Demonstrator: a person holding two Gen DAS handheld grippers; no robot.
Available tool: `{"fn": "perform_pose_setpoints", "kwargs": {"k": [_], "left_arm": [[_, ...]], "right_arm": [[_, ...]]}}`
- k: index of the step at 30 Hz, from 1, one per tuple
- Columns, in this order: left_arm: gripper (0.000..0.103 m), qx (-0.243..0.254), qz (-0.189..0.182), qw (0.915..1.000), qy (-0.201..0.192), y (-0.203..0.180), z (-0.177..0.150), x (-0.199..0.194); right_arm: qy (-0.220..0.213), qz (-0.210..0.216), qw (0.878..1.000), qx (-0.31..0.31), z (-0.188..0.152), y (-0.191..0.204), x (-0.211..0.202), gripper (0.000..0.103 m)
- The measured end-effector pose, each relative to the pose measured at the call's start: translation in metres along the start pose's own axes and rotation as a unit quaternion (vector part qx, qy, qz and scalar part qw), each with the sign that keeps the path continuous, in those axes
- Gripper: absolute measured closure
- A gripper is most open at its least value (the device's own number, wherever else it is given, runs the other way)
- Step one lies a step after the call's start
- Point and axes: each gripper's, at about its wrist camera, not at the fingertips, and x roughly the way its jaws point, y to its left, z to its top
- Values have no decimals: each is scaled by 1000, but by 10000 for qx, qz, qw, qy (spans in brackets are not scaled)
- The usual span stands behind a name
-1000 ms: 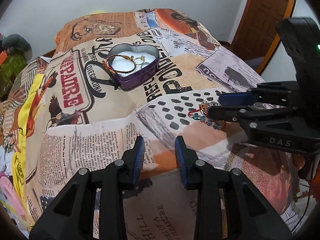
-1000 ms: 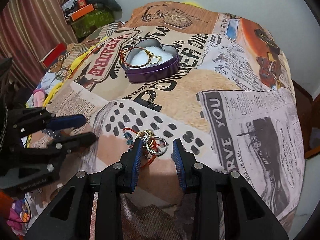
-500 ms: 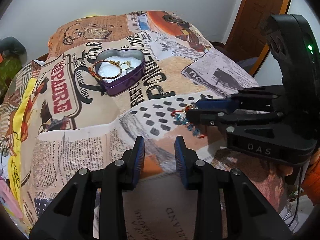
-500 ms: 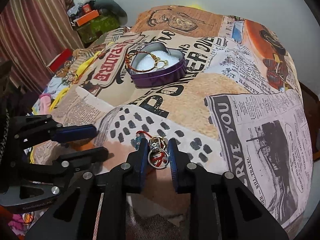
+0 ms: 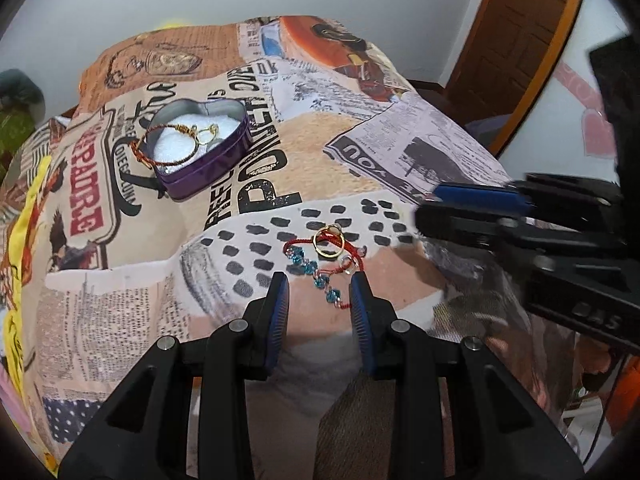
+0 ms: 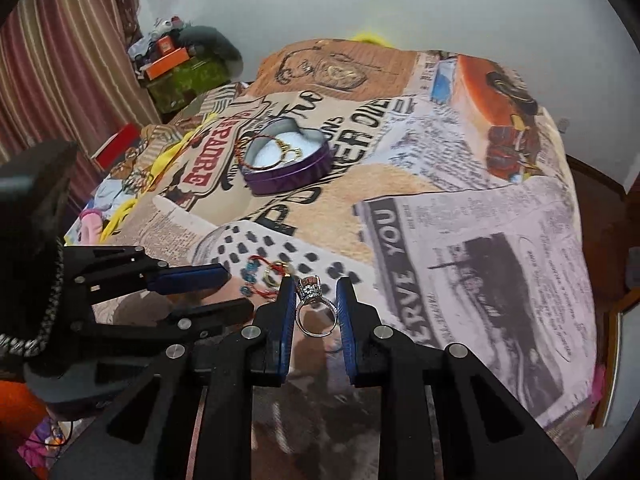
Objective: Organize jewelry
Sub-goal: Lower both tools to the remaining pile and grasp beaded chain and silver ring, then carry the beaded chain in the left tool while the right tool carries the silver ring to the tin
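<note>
The right hand-held gripper [image 6: 316, 300] is pinching a silver ring [image 6: 314, 307] while the left hand-held gripper [image 5: 320, 292] is hovering part-open, holding nothing, over a red bracelet [image 5: 324, 258].

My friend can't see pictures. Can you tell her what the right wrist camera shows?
The right gripper holds a silver ring above a printed bedspread. Farther back sits a purple heart tin with bracelets inside; the left gripper hovers by a red bracelet.
</note>
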Motion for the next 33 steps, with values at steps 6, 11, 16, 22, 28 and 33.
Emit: {"fn": "perform_pose_setpoints", "kwargs": {"k": [6, 11, 16, 22, 28, 33], "left_arm": [[87, 122, 330, 9993, -101, -7, 0, 9], [97, 209, 419, 9988, -115, -7, 0, 6], [97, 108, 390, 9986, -344, -1, 3, -11], [97, 124, 368, 9958, -825, 3, 16, -51], [97, 111, 370, 9911, -1274, 11, 28, -86], [97, 69, 376, 9882, -1486, 21, 36, -103]], "right_arm": [[-36, 1, 9998, 202, -5, -13, -3, 84], [-74, 12, 9995, 321, -7, -18, -6, 84], [-193, 28, 9991, 364, -2, -17, -14, 84], [-404, 15, 9987, 295, 11, -8, -27, 84], [-664, 20, 9976, 210, 29, 3, -39, 84], [-854, 41, 9963, 131, 47, 13, -43, 85]]}}
